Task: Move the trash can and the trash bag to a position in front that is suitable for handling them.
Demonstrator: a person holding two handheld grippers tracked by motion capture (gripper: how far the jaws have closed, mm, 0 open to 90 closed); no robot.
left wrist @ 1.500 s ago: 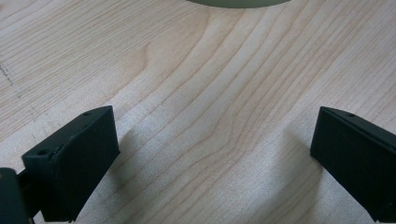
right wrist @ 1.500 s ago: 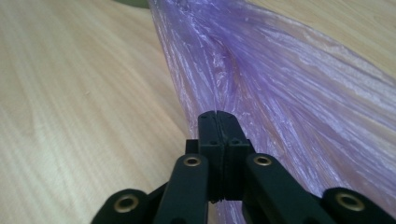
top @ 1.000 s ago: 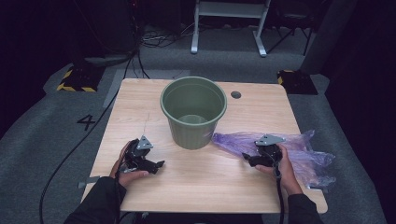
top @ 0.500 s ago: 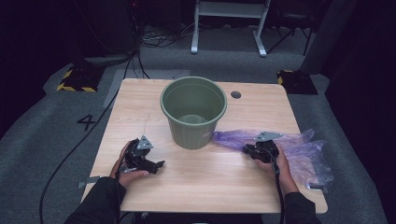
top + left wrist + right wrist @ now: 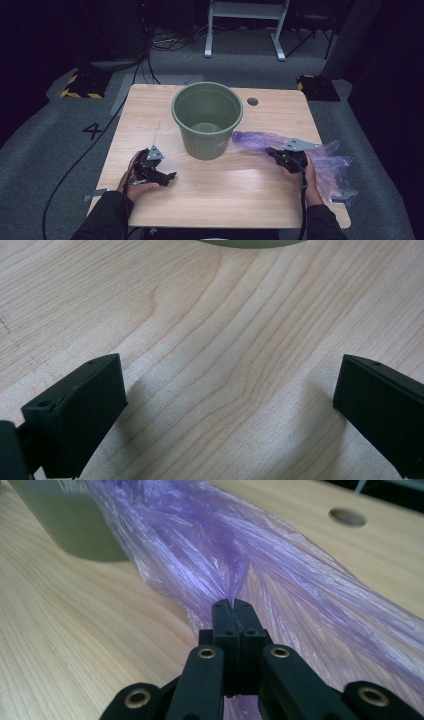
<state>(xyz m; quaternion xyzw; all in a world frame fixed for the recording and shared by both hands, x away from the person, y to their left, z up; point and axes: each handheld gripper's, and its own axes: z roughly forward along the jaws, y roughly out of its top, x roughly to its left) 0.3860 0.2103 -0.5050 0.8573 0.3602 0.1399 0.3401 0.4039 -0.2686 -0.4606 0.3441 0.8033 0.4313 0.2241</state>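
The purple bag (image 5: 320,157) lies on the right side of the table (image 5: 235,200), just beside the green bucket (image 5: 207,120), and one end of it hangs over the table's right edge. The right gripper (image 5: 274,152) has just closed its jaws, and they pinch a fold of the thin plastic (image 5: 235,580) tight between them. The right hand (image 5: 306,172) comes up from the near edge and points the gripper to the left, toward the bucket. The left gripper (image 5: 167,176) rests low over the bare wood on the left, its jaws wide apart with nothing between them. The left hand (image 5: 134,175) wraps around it from behind. Farther back, the bucket stands upright in the middle of the table. Past it, a small round hole (image 5: 252,101) sits in the wood.
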